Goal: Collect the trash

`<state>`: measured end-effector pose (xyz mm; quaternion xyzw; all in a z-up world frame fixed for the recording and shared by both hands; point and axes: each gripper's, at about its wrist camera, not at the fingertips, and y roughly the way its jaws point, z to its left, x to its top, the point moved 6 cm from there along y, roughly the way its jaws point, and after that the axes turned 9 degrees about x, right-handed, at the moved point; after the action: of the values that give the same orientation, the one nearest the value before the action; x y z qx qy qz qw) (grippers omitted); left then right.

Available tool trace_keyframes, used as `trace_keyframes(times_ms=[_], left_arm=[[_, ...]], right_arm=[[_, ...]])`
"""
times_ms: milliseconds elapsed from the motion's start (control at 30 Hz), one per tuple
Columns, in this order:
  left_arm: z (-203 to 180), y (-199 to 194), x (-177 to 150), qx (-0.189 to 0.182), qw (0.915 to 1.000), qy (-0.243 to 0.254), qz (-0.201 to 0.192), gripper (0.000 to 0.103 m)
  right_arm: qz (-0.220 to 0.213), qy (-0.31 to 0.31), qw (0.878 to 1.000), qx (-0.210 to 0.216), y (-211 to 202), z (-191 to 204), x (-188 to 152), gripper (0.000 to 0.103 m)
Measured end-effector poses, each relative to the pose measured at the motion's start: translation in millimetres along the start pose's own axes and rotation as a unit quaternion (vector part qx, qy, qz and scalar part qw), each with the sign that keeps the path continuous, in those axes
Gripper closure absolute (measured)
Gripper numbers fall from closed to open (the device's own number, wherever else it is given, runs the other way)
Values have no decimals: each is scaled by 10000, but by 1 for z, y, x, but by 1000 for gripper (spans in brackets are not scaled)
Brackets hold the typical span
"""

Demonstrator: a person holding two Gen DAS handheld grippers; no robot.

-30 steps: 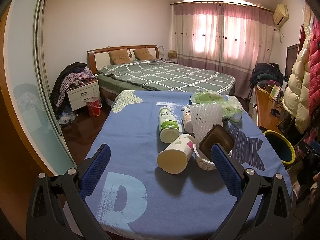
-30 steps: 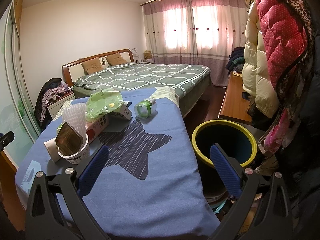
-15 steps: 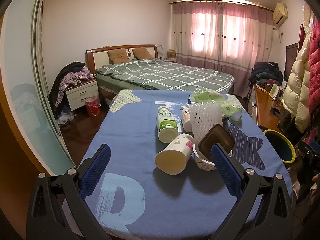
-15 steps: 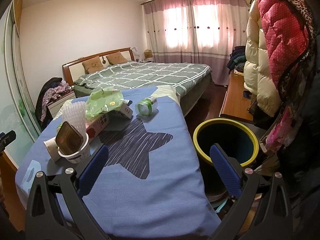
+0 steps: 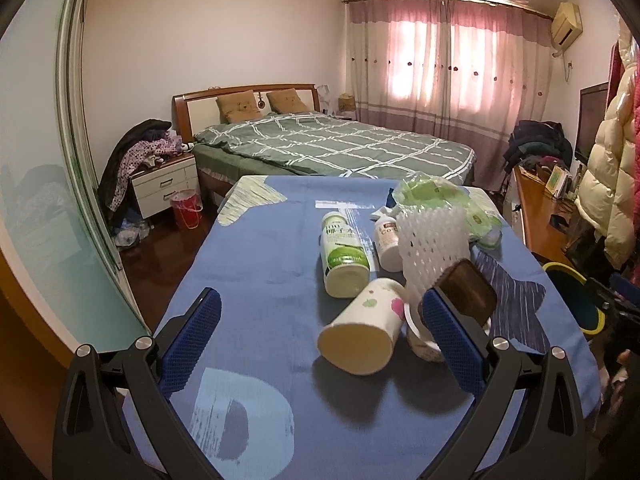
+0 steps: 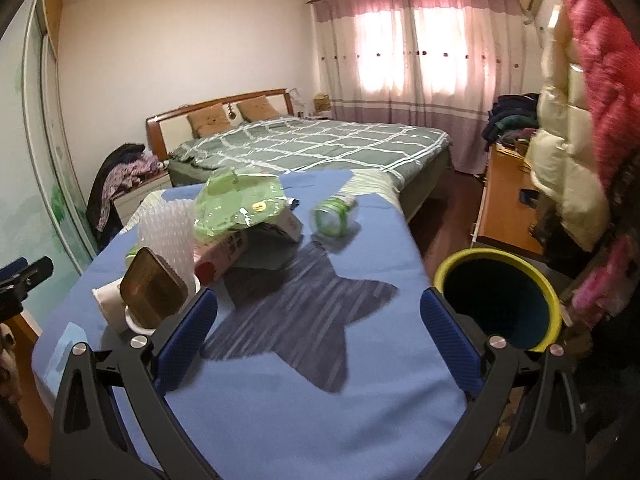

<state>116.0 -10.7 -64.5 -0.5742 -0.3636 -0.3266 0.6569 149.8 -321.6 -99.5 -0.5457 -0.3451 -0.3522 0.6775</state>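
Note:
Trash lies on a table with a blue cloth (image 5: 260, 264). A white paper cup (image 5: 362, 330) rests on its side, close ahead of my open left gripper (image 5: 320, 340). Behind it lie a green-labelled bottle (image 5: 344, 254), a white foam net (image 5: 434, 246), a bowl with a brown lid (image 5: 464, 298) and a green plastic bag (image 5: 434, 196). My right gripper (image 6: 318, 338) hangs open over the dark star print, holding nothing. Left of it stand the lidded bowl (image 6: 154, 294), foam net (image 6: 168, 226) and green bag (image 6: 238, 204); a clear bottle (image 6: 334, 216) lies farther back. A yellow-rimmed bin (image 6: 498, 300) stands by the table's right side.
A bed (image 5: 332, 144) fills the room behind the table. A nightstand piled with clothes (image 5: 160, 176) and a red bucket (image 5: 186, 208) are at left. A wooden desk (image 6: 508, 204) and hanging puffy coats (image 6: 580, 120) line the right side. A sliding glass door (image 5: 48, 184) runs along the left.
Both grippers have drifted slightly: the left view shifted a little so the cup sits nearer; the right view tilted and moved in over the star print. Nothing was grasped.

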Motion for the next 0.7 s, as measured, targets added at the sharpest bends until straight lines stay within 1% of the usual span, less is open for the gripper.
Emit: trace_keyframes(times_ms=[167, 233, 300, 367, 500, 633, 700], left_arm=[[-2, 17, 6, -1, 10000, -43, 3, 4], [-1, 23, 9, -13, 10000, -67, 26, 4], [-1, 30, 10, 10, 10000, -72, 38, 4], [-2, 35, 12, 37, 10000, -56, 35, 4], [-2, 42, 13, 46, 10000, -67, 43, 4], [-1, 48, 13, -1, 9999, -107, 90, 4], [-2, 53, 13, -28, 9999, -111, 121, 4]], right_arm=[[14, -12, 9999, 125, 40, 9, 21, 6], [80, -37, 9999, 137, 59, 12, 27, 6], [208, 12, 9996, 187, 82, 12, 34, 9], [326, 42, 9992, 226, 102, 13, 40, 18], [592, 145, 9973, 403, 136, 17, 48, 19], [732, 217, 9957, 521, 155, 27, 52, 19], [824, 212, 9951, 497, 164, 30, 53, 24]])
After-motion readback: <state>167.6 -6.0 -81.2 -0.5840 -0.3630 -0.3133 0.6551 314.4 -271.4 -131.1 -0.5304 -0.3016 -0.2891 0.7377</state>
